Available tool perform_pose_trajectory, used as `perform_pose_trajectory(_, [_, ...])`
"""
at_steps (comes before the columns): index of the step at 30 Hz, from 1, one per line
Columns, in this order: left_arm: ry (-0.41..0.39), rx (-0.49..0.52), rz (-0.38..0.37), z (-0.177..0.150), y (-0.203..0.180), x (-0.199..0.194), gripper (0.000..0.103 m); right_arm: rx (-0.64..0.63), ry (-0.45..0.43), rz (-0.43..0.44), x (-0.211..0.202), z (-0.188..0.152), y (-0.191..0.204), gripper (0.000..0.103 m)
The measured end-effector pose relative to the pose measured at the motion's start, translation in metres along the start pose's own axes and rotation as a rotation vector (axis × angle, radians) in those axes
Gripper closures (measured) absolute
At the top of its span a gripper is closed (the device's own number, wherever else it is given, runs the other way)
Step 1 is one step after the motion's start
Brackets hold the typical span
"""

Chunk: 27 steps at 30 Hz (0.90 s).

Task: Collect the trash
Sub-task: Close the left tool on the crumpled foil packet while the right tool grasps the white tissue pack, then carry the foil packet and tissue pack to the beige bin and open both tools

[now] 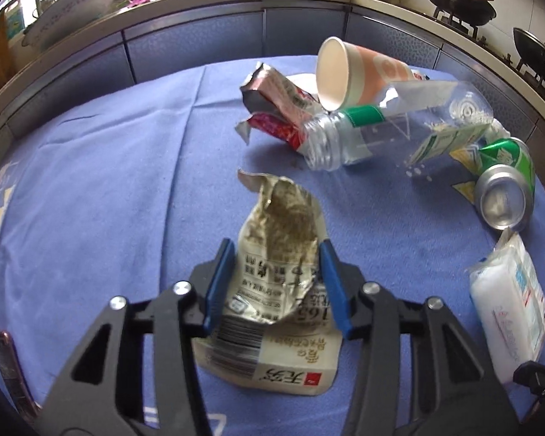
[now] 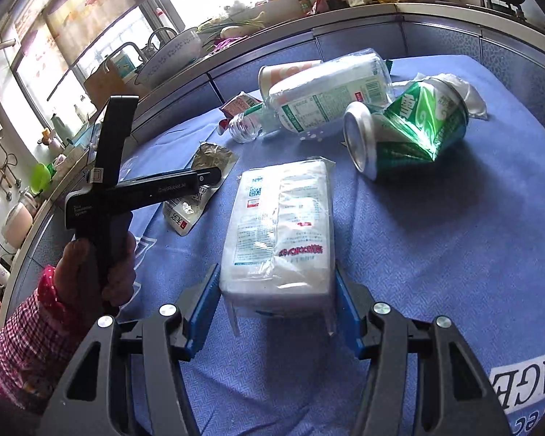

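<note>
A crumpled white and silver snack wrapper (image 1: pixel 272 225) lies on the blue cloth (image 1: pixel 109 200). My left gripper (image 1: pixel 277 285) is shut on it, both blue pads against its pinched middle. A white tissue pack (image 2: pixel 283 225) lies flat on the cloth between my right gripper's (image 2: pixel 277 309) pads, which press on its near end. The right wrist view also shows the left gripper (image 2: pixel 207 176) from the side, held by a hand (image 2: pixel 101 261), over the wrapper (image 2: pixel 210 156). In the left wrist view the tissue pack (image 1: pixel 508 305) sits at the right edge.
More trash lies behind: a paper cup (image 1: pixel 345 72), a clear plastic bottle (image 1: pixel 381 134), a dented green can (image 1: pixel 505 189) and a red foil packet (image 1: pixel 272 109). A kitchen counter (image 1: pixel 200 3) with a basin, bottles and woks runs along the far edge.
</note>
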<state>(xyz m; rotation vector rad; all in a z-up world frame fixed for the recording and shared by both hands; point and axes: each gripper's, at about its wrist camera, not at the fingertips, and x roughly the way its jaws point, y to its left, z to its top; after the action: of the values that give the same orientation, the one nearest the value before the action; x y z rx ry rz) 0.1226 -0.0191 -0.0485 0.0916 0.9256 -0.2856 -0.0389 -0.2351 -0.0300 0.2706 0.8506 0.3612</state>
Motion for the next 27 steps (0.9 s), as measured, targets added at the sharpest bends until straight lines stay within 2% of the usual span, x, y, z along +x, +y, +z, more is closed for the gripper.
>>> perform_pose_trajectory(4, [-0.033,-0.028,-0.058,-0.023,-0.003,-0.028,0.06,0.005,-0.019,0.031,-0.011,-0.002,-0.004,0.044])
perform_pose_trajectory(6, [-0.051,-0.051,-0.127,-0.037,-0.005,-0.046,0.06,0.004,-0.021,0.046,-0.015,-0.005,-0.005,0.044])
perform_pose_trajectory(11, [-0.053,-0.02,-0.246,-0.054,-0.04,-0.069,0.06,0.022,-0.038,0.053,-0.028,-0.018,-0.014,0.044])
perform_pose_trajectory(16, [-0.046,0.111,-0.331,-0.05,-0.105,-0.074,0.059,0.096,-0.095,0.023,-0.058,-0.031,-0.043,0.044])
perform_pose_trajectory(27, [-0.004,0.371,-0.473,-0.013,-0.268,-0.051,0.059,0.305,-0.275,-0.138,-0.141,-0.055,-0.147,0.044])
